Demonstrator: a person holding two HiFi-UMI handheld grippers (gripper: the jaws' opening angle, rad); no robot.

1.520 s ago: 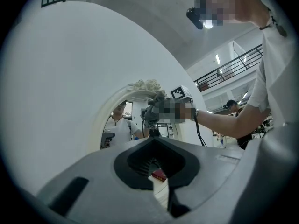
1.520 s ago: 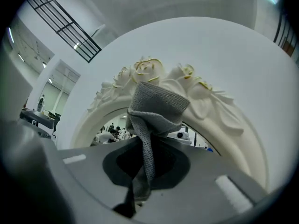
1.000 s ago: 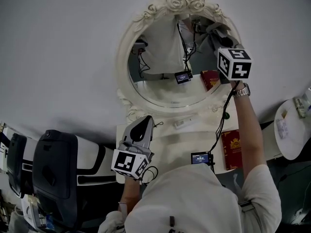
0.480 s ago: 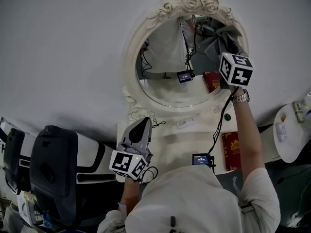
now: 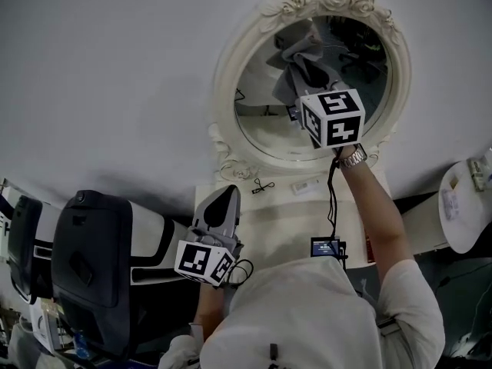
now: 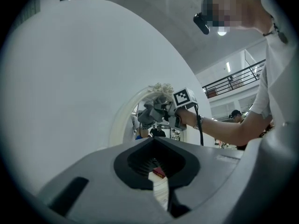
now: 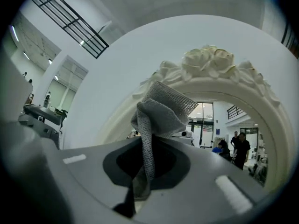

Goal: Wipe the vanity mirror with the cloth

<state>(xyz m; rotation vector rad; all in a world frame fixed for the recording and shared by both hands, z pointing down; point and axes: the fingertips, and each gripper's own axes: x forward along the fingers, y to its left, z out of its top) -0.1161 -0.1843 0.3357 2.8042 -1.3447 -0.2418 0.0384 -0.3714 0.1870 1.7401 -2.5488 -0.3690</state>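
The oval vanity mirror (image 5: 354,141) in its white carved rose frame (image 7: 208,62) hangs on the wall above a white vanity top. My right gripper (image 5: 310,77) is raised to the upper left part of the glass, shut on a grey mesh cloth (image 5: 295,54) that presses on the mirror. In the right gripper view the cloth (image 7: 161,111) bunches above the jaws of the right gripper (image 7: 140,190) and a strip hangs down between them. My left gripper (image 5: 225,194) rests low over the vanity, shut and holding nothing. The left gripper view shows the left gripper (image 6: 159,190) and, beyond it, the cloth (image 6: 147,115).
The white vanity top (image 5: 269,217) carries a small white strip (image 5: 307,184) and a thin dark loop (image 5: 263,184). A small screen device (image 5: 327,246) hangs by the person's chest. A black chair (image 5: 92,267) stands at the left, a round white stand (image 5: 465,206) at the right.
My right gripper has carried the cloth leftward across the glass, from the upper right rim to the upper left part. The left gripper has stayed put.
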